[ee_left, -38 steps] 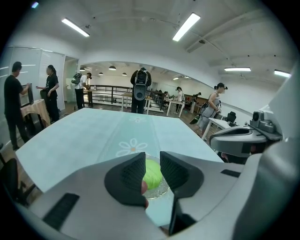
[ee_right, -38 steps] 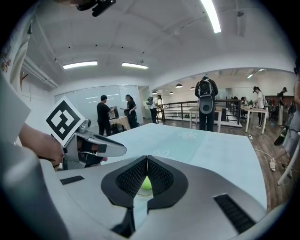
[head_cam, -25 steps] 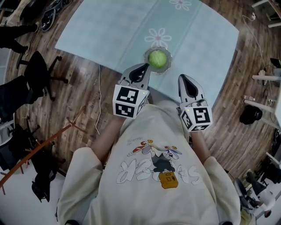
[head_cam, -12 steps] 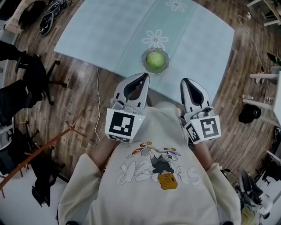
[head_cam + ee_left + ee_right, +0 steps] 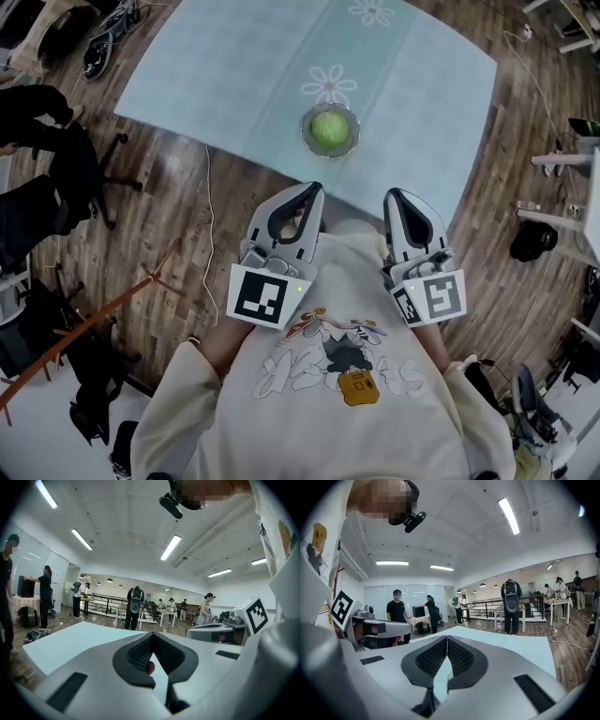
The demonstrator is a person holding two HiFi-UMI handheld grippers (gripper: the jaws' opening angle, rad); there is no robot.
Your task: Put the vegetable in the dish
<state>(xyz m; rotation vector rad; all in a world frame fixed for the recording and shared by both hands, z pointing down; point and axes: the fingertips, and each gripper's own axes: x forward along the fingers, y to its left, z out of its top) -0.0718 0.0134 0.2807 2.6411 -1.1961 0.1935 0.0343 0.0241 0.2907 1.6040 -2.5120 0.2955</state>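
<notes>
Veg (image 5: 329,128) is seen in dish (image 5: 305,137), straight ahead of both tongs; round, no long axis; left gripper (image 5: 314,188) judged nearer than right gripper (image 5: 394,195); both pressed together, empty.

an open lab hall: ceiling strip lights (image 5: 170,548), people (image 5: 136,604) at worktables (image 5: 167,613), wood floor (image 5: 169,216).

Lower centre: cream T-shirt (image 5: 281,412) with cartoon print (image 5: 333,352); pale grey left gripper (image 5: 312,187) and right gripper (image 5: 394,194), each bearing a black-and-white marker cube (image 5: 261,296).
</notes>
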